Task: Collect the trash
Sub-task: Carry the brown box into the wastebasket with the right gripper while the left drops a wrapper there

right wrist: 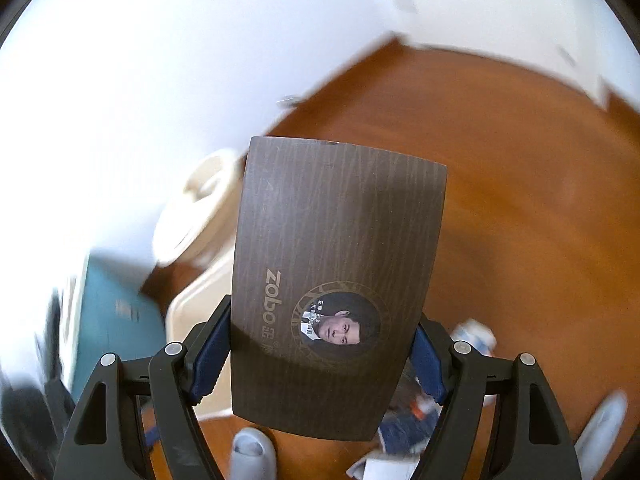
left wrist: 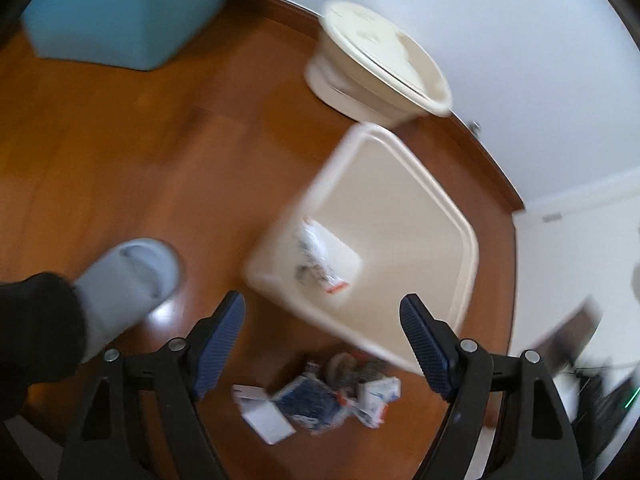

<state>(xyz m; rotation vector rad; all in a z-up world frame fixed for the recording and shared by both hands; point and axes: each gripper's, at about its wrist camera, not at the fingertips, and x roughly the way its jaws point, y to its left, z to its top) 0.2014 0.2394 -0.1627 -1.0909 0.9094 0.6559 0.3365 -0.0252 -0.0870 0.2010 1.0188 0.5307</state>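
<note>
Trash collection, wooden floor: cream bin, loose litter, one box in hand

Right gripper (right wrist: pixel 322 354) clamps a brown Zobo box (right wrist: pixel 336 280) by its side edges, raised for carrying to the cream bin (left wrist: pixel 404 208); left gripper (left wrist: pixel 322 344) empty, jaws spread, over the litter pile (left wrist: pixel 316 400) near the bin, placed for the next pick; one wrapper (left wrist: pixel 324 260) already inside; grey slipper (left wrist: pixel 128 280) at left

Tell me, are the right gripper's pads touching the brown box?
Touching. The right wrist view shows both blue pads of the right gripper pressed against the side edges of the brown box, with no gap visible.
</note>
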